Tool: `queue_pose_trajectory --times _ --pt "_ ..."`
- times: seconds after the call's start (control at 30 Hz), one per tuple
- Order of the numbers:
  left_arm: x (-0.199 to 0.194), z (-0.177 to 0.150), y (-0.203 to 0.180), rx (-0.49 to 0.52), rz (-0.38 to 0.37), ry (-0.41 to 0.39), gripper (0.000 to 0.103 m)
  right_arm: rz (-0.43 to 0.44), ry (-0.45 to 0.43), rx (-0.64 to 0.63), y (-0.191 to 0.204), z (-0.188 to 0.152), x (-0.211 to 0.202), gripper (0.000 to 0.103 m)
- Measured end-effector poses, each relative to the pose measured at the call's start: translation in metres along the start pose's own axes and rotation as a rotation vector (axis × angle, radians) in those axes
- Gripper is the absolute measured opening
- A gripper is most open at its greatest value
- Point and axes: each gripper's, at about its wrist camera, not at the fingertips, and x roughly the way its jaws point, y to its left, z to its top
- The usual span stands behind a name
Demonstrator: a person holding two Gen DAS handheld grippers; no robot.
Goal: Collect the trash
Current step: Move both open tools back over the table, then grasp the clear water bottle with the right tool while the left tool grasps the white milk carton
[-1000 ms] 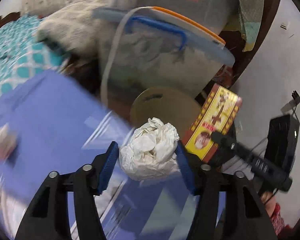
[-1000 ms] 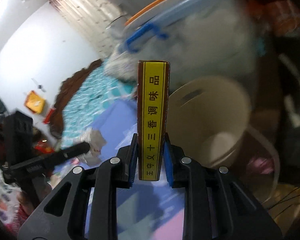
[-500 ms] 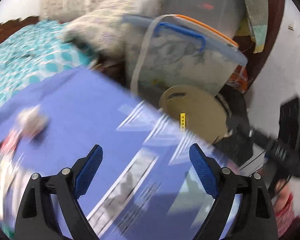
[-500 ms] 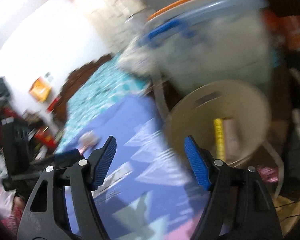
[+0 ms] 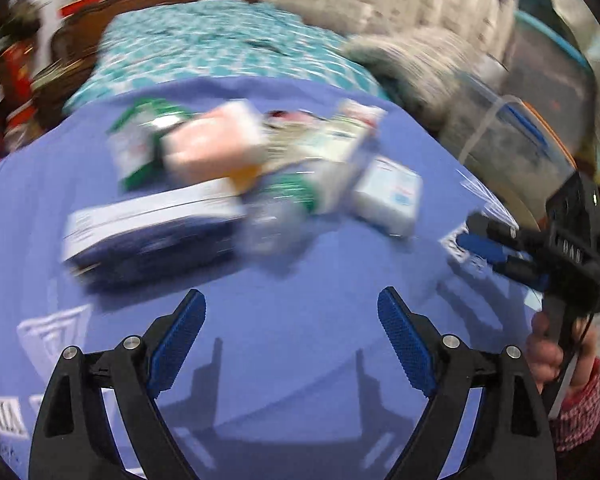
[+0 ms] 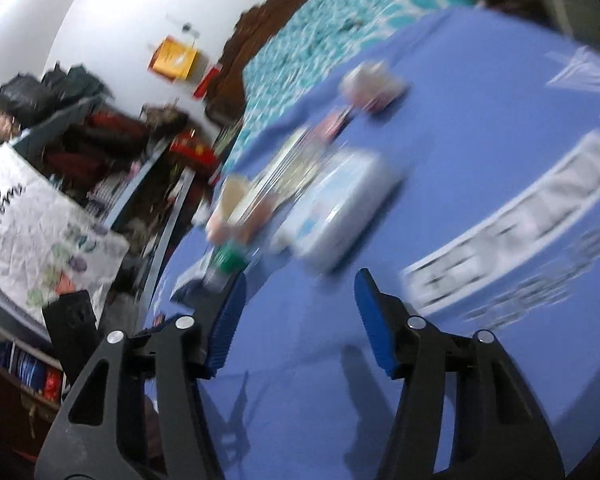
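Observation:
A blurred pile of trash lies on a blue cloth (image 5: 292, 304): a long blue-and-white box (image 5: 152, 224), a pink pack (image 5: 216, 144), a green-and-white carton (image 5: 134, 148), a clear plastic bottle (image 5: 276, 216) and a white packet (image 5: 388, 196). My left gripper (image 5: 292, 320) is open and empty, a little short of the pile. My right gripper (image 6: 300, 312) is open and empty over the cloth (image 6: 480, 280), near the white packet (image 6: 340, 208) and a green-capped bottle (image 6: 228, 264). The right gripper also shows at the right edge of the left wrist view (image 5: 500, 248).
A teal patterned bedspread (image 5: 204, 48) lies beyond the cloth. A clear storage bin (image 5: 516, 140) with blue and orange lid stands at right. Cluttered shelves (image 6: 100, 140) and a printed white sheet (image 6: 32, 232) are at left in the right wrist view.
The left gripper let go of the crumpled white paper and the right let go of the yellow box, which lay in the beige bucket. Both swung left to the trash pile.

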Motion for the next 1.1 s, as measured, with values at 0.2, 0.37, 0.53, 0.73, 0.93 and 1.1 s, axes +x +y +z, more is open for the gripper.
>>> queue_pose_trajectory --times 0.2,0.37,0.53,0.73,0.93,1.1 --pt "-0.024 -0.01 0.06 -0.124 0.026 -0.055 0.083 0.002 0.115 -0.068 0.043 -0.028 0.05 0.056" --pt "-0.039 0.0 0.091 -0.118 0.081 -0.11 0.086 -0.003 0.175 -0.082 0.06 -0.031 0.075 0.058" --pt "-0.023 0.041 0.097 0.076 0.102 -0.1 0.094 0.007 0.159 -0.039 0.067 -0.017 0.085 0.064" --pt "0.037 0.06 0.097 0.15 -0.084 0.115 0.096 0.004 0.172 0.042 0.066 0.0 0.107 0.064" --pt "0.019 0.027 0.078 0.167 -0.038 0.072 0.094 -0.005 0.184 0.098 0.058 0.013 0.124 0.065" --pt "0.008 0.015 0.078 0.039 -0.037 0.042 0.091 -0.039 0.187 0.107 0.063 0.019 0.149 0.071"
